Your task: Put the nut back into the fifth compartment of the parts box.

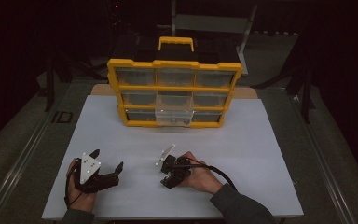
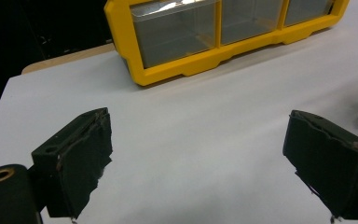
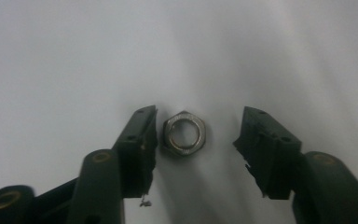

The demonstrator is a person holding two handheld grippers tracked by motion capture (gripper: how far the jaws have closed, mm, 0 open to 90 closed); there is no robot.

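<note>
Right gripper (image 3: 198, 140) straddles unmarked nut (image 3: 184, 133).

Dim room, black surroundings; the white counter (image 1: 242, 140) catches the overhead light. Glare streaks the clear plastic drawers of the yellow organiser cabinet (image 2: 177, 28). The small steel hex nut (image 3: 184, 133) looks slightly soft, with faint shadows beside it.

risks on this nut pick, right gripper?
1. The nut lies flat on the table and sits off-centre in the open right gripper, close to one jaw with a clear gap to the other. Closing may push it sideways rather than clamp it.
2. It is low and flat, so the pads may catch little of it and it could pop out.
3. The pulled-out drawer looks narrow, so a loose grip could drop the nut short.
</note>
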